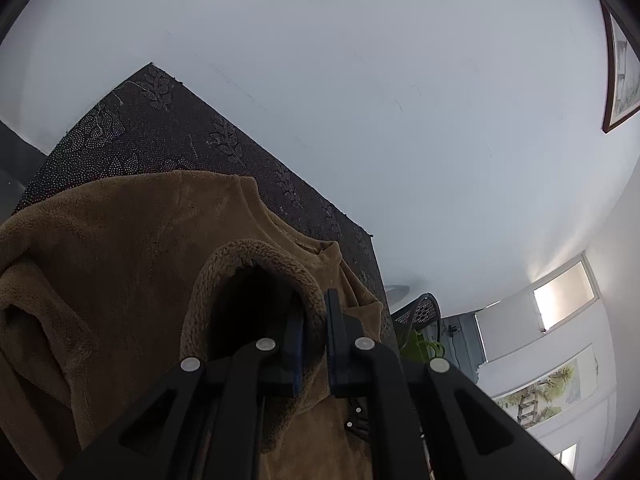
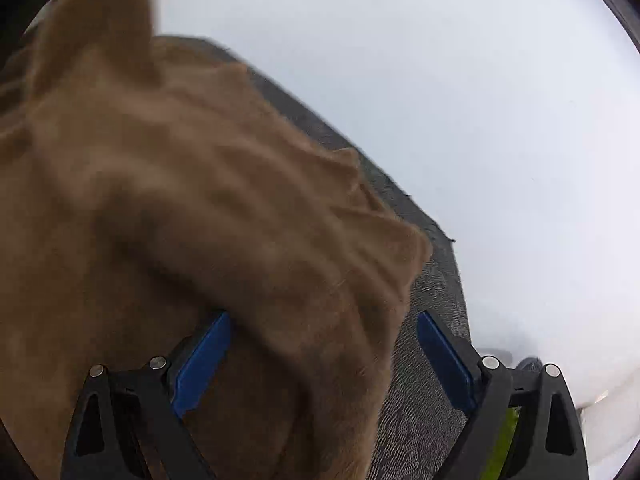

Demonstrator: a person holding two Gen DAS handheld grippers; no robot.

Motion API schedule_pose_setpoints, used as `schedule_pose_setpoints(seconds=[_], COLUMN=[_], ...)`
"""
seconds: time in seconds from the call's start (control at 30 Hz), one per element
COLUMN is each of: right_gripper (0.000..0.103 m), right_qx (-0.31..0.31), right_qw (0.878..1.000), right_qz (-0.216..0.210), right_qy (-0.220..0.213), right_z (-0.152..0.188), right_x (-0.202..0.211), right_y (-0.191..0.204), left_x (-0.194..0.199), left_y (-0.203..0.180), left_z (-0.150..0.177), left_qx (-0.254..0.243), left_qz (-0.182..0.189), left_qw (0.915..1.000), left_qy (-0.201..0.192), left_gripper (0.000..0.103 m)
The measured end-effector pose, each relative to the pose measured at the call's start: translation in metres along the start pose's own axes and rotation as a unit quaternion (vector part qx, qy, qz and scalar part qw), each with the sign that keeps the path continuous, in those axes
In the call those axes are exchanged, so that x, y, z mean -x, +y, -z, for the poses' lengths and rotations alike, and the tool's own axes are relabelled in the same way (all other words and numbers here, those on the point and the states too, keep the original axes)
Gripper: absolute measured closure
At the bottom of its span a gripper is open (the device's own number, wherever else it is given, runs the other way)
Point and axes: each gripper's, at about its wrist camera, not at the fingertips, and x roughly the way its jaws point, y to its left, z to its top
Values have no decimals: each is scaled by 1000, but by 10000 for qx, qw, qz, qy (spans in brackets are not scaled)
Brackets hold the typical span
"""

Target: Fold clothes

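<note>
Two views, and both are filled mostly by one brown fleece top. In the left wrist view the top [image 1: 120, 264] covers the lower left of the frame, lying on a dark patterned cloth [image 1: 160, 120] over the table, whose far corner shows at upper left against a pale wall. The left gripper [image 1: 314, 336], at lower centre, has its fingers pressed nearly together on a thick rolled edge of the top, a cuff or hem by the look of it, so it is pinching fabric. The neckline sits right of centre, pointing toward the upper right of the frame, and the body runs from there down to the lower left; that diagonal is my best reading of its long axis, though bunching hides the true outline. In the right wrist view the top [image 2: 180, 200] is blurred and fills the left and centre, a peak of it rising to the upper left. The right gripper [image 2: 324, 360], at the bottom, stands spread wide with fabric draped between its fingers, gripping nothing. My judgement is that a fold is under way, the left gripper carrying an edge. The next move calls for the right gripper to find a matching edge, so the fold lies square.
</note>
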Motion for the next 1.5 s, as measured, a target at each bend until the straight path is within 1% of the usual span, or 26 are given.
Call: schedule_pose_setpoints(seconds=[0.1,0.2,0.23,0.33,0.43,0.53,0.6,0.63,0.7,0.77,0.83,0.9,0.93,1.03,1.1,1.17,1.23,1.33,1.37,1.43,1.5], right_gripper=[8,8,8,8,8,8,8,8,8,8,5,3,3,3,3,3,3,3,3,3,3], right_qx=[-783,-1604,-1767,-1927,-1801,-1641,-1827,-1943,-2327,-2659,-2675,-2691,-2699,-2721,-2734,-2748,-2760,-2781,-2801,-2838,-2844], right_qw=[9968,9866,9836,9802,9818,9836,9804,9781,9671,9525,9503,9479,9466,9424,9393,9359,9324,9276,9299,9336,9353], right_qz=[142,232,237,182,-6,-90,-285,-424,-983,-1487,-1587,-1686,-1736,-1884,-1982,-2079,-2176,-2279,-2136,-1874,-1816], right_qy=[96,213,257,415,596,741,681,621,301,28,145,262,320,495,612,728,844,1015,1059,1132,1067], right_z=[3,11,17,33,47,57,60,60,54,47,35,22,16,-3,-16,-28,-41,-58,-53,-45,-39], right_x=[-6,-9,-7,-7,-1,4,11,15,25,31,13,-5,-14,-42,-60,-78,-96,-123,-129,-139,-145], right_y=[-32,-66,-75,-89,-89,-86,-93,-97,-110,-122,-115,-109,-105,-96,-89,-83,-76,-68,-71,-78,-84], left_x=[-3,0,0,-3,-6,-6,-4,-2,4,13,22,22,21,1,-21,-47,-69,-87,-93,-93,-94], left_y=[5,16,21,42,58,69,73,74,71,65,57,45,38,18,7,1,5,17,21,26,26], left_z=[-1,2,3,10,18,22,24,24,24,23,22,24,25,34,43,52,60,63,64,63,63], left_qx=[23,142,202,380,517,582,594,595,528,381,205,38,-46,-298,-476,-664,-769,-899,-941,-949,-1052], left_qz=[-52,-173,-226,-476,-726,-977,-1148,-1191,-1228,-1317,-1426,-1376,-1346,-987,-911,-1011,-1237,-1540,-1639,-1534,-1546], left_qw=[10000,9997,9995,9980,9955,9926,9907,9902,9905,9904,9896,9904,9908,9946,9942,9910,9860,9796,9772,9791,9780], left_qy=[3,38,59,166,323,420,432,414,335,184,-12,-92,-129,83,313,568,806,928,965,935,929], left_gripper=[94,94,94,94,94,86,77,75,67,61,56,50,49,43,40,39,39,39,39,39,39])
